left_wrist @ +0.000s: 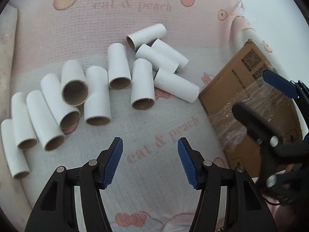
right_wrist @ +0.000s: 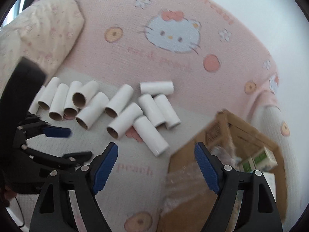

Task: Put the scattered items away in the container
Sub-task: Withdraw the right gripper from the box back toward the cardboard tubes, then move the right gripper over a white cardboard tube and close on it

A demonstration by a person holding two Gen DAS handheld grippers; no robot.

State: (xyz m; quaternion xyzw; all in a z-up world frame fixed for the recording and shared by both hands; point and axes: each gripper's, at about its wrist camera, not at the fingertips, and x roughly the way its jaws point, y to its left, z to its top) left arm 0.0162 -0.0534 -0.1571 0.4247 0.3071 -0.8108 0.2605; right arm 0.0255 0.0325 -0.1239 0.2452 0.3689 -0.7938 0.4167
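Observation:
Several white cardboard tubes (left_wrist: 97, 96) lie scattered on a pink and grey cartoon-print blanket (left_wrist: 115, 19); the right wrist view shows the same tubes (right_wrist: 123, 119). A brown cardboard box (left_wrist: 241, 100) with clear tape on its side stands to their right, and the box (right_wrist: 251, 135) is open-topped in the right wrist view. My left gripper (left_wrist: 150, 160) hangs open over bare blanket just in front of the tubes, nothing between its blue pads. My right gripper (right_wrist: 156, 166) is open wide by the box's left wall, holding nothing. Each gripper also shows in the other's view, the right gripper (left_wrist: 258, 100) and the left gripper (right_wrist: 65, 143).
A cream pillow (right_wrist: 44, 31) lies at the far left of the bed. Small green and white cartons (right_wrist: 258, 160) sit inside the box. A white wall rises beyond the blanket's right edge.

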